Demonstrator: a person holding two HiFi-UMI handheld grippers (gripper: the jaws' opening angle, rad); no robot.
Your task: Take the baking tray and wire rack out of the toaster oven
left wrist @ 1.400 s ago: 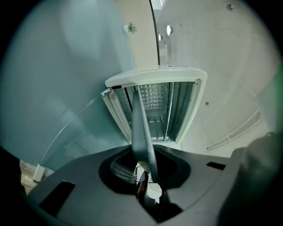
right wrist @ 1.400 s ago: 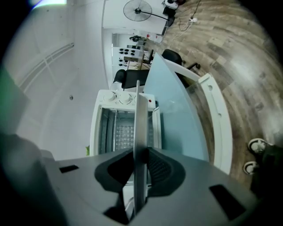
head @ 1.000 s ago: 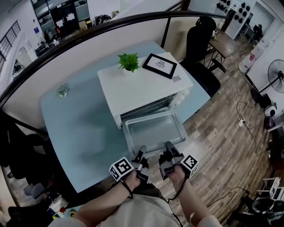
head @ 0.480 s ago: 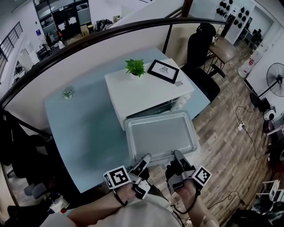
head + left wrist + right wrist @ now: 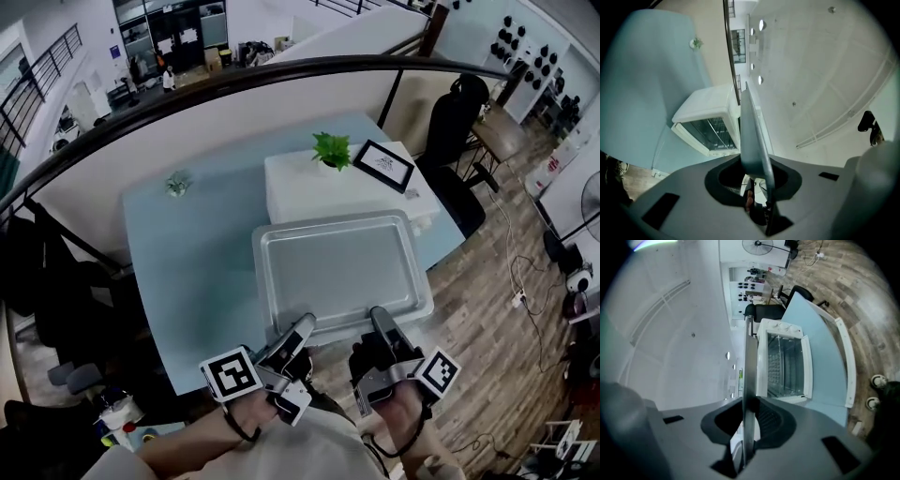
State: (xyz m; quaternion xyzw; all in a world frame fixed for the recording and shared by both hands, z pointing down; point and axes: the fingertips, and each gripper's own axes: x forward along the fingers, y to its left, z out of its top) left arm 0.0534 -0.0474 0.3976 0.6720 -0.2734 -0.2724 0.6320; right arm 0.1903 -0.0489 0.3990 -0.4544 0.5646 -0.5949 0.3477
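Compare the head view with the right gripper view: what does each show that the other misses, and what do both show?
Only the head view: the baking tray's whole flat face, and the left gripper beside the right gripper on its near rim.
Only the right gripper view: the open cavity of the toaster oven, with wire bars inside, and the tray's rim seen edge-on, pinched between the jaws.
Both: the tray, the oven and the blue table.
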